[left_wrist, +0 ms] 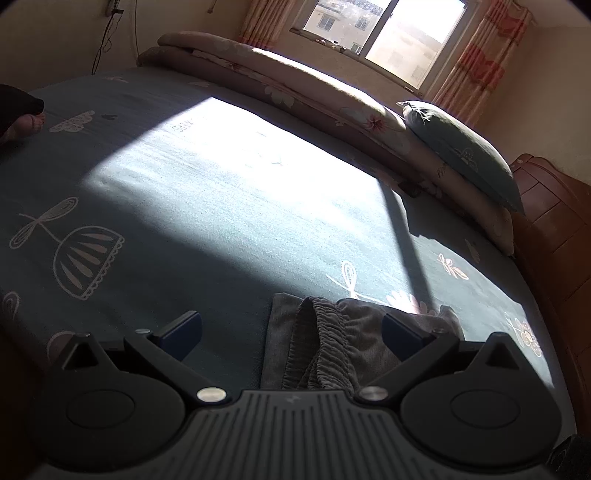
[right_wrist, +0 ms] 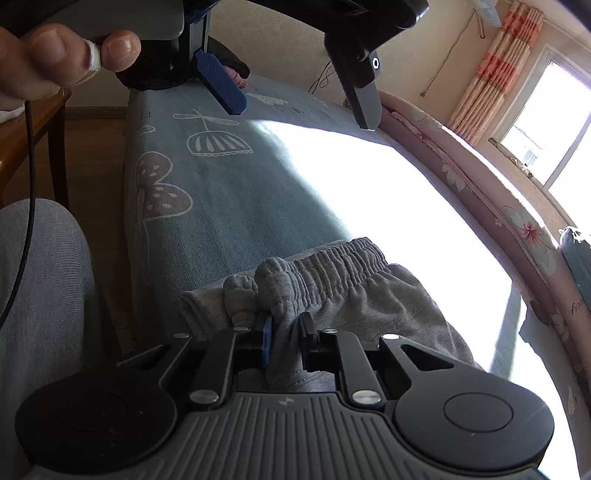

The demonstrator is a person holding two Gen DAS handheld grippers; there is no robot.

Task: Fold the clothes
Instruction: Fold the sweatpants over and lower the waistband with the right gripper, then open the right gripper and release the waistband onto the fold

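The grey knit sweatpants with the gathered elastic waistband (right_wrist: 332,288) lie bunched at the near edge of the bed, on the teal cotton bedsheet printed with white dragonflies and flowers (right_wrist: 221,192). Part of them sits in shade, and the far side borders the bright patch of sunlight falling across the sheet. My right gripper (right_wrist: 286,332) has its jaws drawn nearly together on a fold of that grey fabric just below the waistband; the blue pad and the black one press the cloth from either side. My left gripper (left_wrist: 291,332) stands with its jaws spread wide and nothing between the pads; the waistband lies on the sheet between and just ahead of its two fingers, closer to the right-hand one. From the right wrist view that same left gripper (right_wrist: 303,107) hangs above the sheet, well apart from the sweatpants, with my hand (right_wrist: 55,59) wrapped around its handle. Along the far side of the bed runs a long rolled pink floral quilt (left_wrist: 295,85), and a teal pillow (left_wrist: 465,155) leans on it. Beyond is a sunlit window (left_wrist: 384,29) with pink striped curtains (left_wrist: 480,62).
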